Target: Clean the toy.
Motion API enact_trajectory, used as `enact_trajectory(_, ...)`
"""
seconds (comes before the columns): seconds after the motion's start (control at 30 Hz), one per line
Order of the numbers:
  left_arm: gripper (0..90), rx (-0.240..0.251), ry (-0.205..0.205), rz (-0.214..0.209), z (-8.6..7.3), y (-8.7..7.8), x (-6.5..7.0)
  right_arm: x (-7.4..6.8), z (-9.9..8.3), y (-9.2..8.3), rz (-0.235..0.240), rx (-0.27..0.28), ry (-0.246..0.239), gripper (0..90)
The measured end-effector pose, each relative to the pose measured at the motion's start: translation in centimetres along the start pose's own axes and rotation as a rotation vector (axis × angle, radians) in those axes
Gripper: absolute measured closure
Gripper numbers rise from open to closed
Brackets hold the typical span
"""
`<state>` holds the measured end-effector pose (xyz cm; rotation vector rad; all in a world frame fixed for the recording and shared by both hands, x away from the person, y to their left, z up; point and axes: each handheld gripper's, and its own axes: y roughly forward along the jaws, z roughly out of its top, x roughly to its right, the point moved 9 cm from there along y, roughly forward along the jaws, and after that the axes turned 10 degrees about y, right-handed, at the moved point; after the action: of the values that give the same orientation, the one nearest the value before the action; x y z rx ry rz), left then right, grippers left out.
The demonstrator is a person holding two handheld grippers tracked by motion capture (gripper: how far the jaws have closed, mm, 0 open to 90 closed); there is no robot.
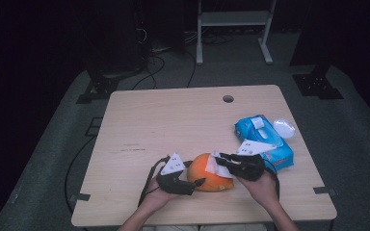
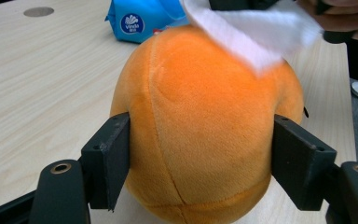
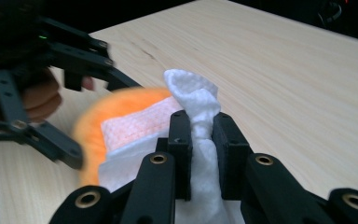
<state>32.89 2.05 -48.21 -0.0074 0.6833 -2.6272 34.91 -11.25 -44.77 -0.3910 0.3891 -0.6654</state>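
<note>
From the high view, the orange plush ball [image 1: 211,179] lies near the front edge of the pale wooden table [image 1: 173,120], between the left gripper [image 1: 197,184] and the right gripper [image 1: 218,156]. A blue tissue pack [image 1: 265,139] lies just beyond them, and dark grey floor with cables surrounds the table.

In the left gripper view, both jaws press the ball's sides; the pack's round logo reads "Vinda" [image 2: 132,23].

In the right gripper view, the jaws pinch a white tissue [image 3: 200,116] that drapes onto the ball.
</note>
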Motion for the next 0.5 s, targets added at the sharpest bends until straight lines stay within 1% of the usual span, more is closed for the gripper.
enact_trajectory(0.03, 22.6, 0.011, -0.012, -0.009, 0.3, 0.0, 0.0, 0.3, -0.2, -0.1, -0.004, -0.001, 0.007, 78.2)
enact_trajectory(0.07, 18.2, 0.034, -0.033, -0.010, 0.7, -0.1, -0.1, 0.3, -0.2, -0.1, -0.005, 0.003, 0.007, 78.2)
enact_trajectory(0.1, 13.8, 0.061, -0.055, -0.015, 1.0, -0.1, -0.2, -0.2, -0.1, 0.0, 0.002, 0.009, 0.002, 78.2)
enact_trajectory(0.13, 13.0, 0.067, -0.070, -0.023, 1.2, -0.1, -0.2, -0.9, 0.0, 0.2, 0.028, 0.010, -0.010, 78.2)
enact_trajectory(0.17, 14.3, 0.047, -0.057, -0.010, 1.0, 0.0, -0.3, -1.6, -0.1, 0.5, 0.047, 0.006, -0.025, 78.2)
enact_trajectory(0.2, 17.2, 0.032, -0.041, -0.001, 0.6, 0.0, -0.3, -2.1, -0.1, 0.8, 0.046, -0.003, -0.048, 78.2)
enact_trajectory(0.23, 20.8, 0.032, -0.052, -0.002, 0.5, 0.1, -0.2, -2.2, -0.1, 1.0, 0.034, -0.012, -0.067, 78.2)
enact_trajectory(0.27, 22.3, 0.036, -0.068, 0.001, 0.3, 0.0, -0.3, -2.1, -0.1, 1.0, 0.033, -0.018, -0.069, 78.1)
enact_trajectory(0.3, 23.8, 0.030, -0.062, 0.006, 0.2, 0.0, -0.3, -1.7, -0.1, 0.8, 0.034, -0.016, -0.054, 78.1)
enact_trajectory(0.33, 24.7, 0.020, -0.054, 0.013, 0.1, -0.1, -0.4, -1.2, -0.1, 0.7, 0.026, -0.016, -0.049, 78.1)
enact_trajectory(0.4, 25.2, 0.014, -0.067, 0.014, -0.1, -0.1, -0.5, -0.1, -0.7, 0.5, -0.013, -0.031, -0.044, 78.1)
enact_trajectory(0.43, 25.6, 0.012, -0.069, 0.012, -0.2, 0.0, -0.5, 0.5, -1.0, 0.4, -0.020, -0.036, -0.024, 78.2)
enact_trajectory(0.47, 26.0, 0.008, -0.062, 0.011, -0.3, -0.1, -0.6, 0.9, -1.2, 0.4, -0.023, -0.040, -0.006, 78.1)
enact_trajectory(0.5, 26.0, 0.011, -0.069, 0.008, -0.4, -0.2, -0.6, 1.5, -1.5, 0.4, -0.032, -0.045, 0.010, 78.2)
